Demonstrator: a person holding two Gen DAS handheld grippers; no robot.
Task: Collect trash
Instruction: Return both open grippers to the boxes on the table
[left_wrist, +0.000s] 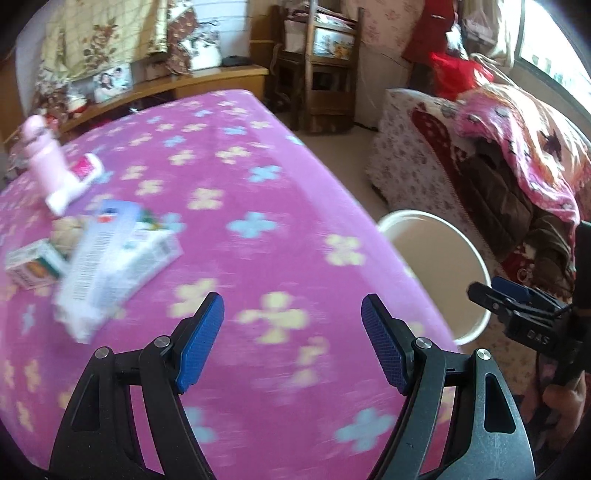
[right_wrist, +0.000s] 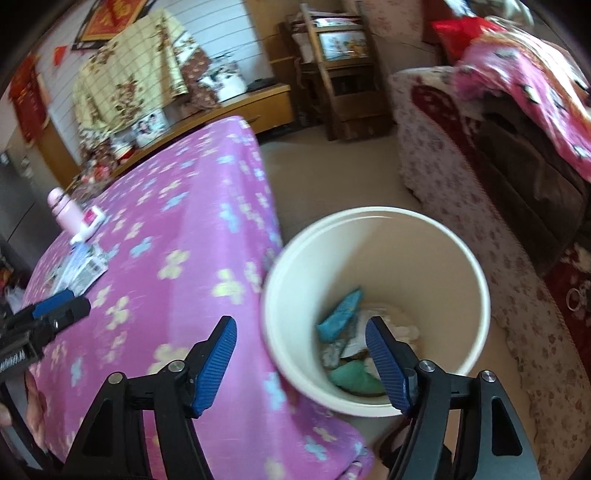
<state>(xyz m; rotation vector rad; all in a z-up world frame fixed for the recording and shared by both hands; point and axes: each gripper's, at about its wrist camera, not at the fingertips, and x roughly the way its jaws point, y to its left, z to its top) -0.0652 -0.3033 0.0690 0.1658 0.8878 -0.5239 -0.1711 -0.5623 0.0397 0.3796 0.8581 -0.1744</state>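
A white bin (right_wrist: 376, 258) stands on the floor at the table's right edge; blue and green wrappers (right_wrist: 341, 317) and white scraps lie inside. It also shows in the left wrist view (left_wrist: 439, 254). On the pink flowered tablecloth (left_wrist: 258, 184) at the far left lie white cartons (left_wrist: 110, 258), a small green box (left_wrist: 31, 264), a white tube (left_wrist: 75, 182) and a pink bottle (left_wrist: 42, 151). My left gripper (left_wrist: 291, 339) is open and empty over the cloth. My right gripper (right_wrist: 301, 363) is open and empty above the bin's near rim.
A sofa with flowered covers and a pink blanket (right_wrist: 517, 110) stands right of the bin. A wooden rack (right_wrist: 332, 74) and a low wooden cabinet (right_wrist: 229, 107) stand at the back. Bare floor lies between table and sofa.
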